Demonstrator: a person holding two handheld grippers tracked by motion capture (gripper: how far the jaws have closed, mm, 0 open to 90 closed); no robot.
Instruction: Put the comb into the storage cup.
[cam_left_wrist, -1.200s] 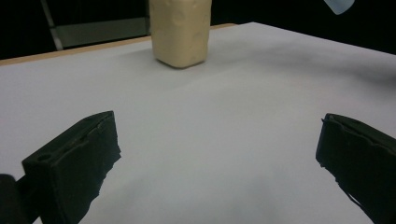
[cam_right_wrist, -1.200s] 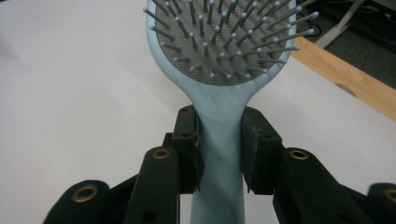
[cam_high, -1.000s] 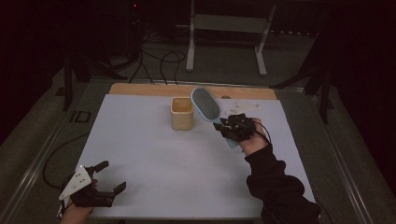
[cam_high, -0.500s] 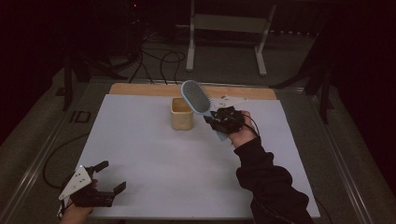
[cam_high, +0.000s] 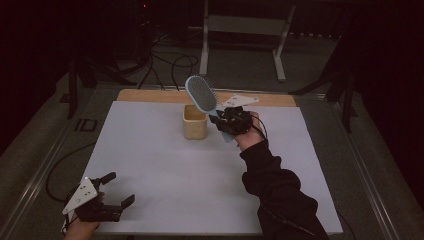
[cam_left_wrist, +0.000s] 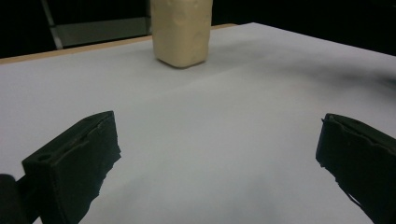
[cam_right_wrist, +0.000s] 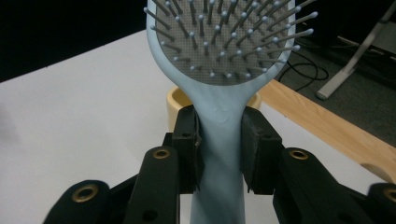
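Right gripper (cam_right_wrist: 219, 144) clamped the hairbrush (cam_right_wrist: 224, 56) by its neck, head raised over the cup (cam_high: 194, 121), apparently for insertion; left gripper (cam_high: 114, 189) sat wide, idle.

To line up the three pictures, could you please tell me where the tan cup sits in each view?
High view: the tan cup stands at the white mat's far middle, just left of the right gripper holding the hairbrush.
Left gripper view: top centre, far across the mat.
Right gripper view: mid-frame, mostly hidden behind the hairbrush neck.
Shared landmark: the wooden strip along the far edge.
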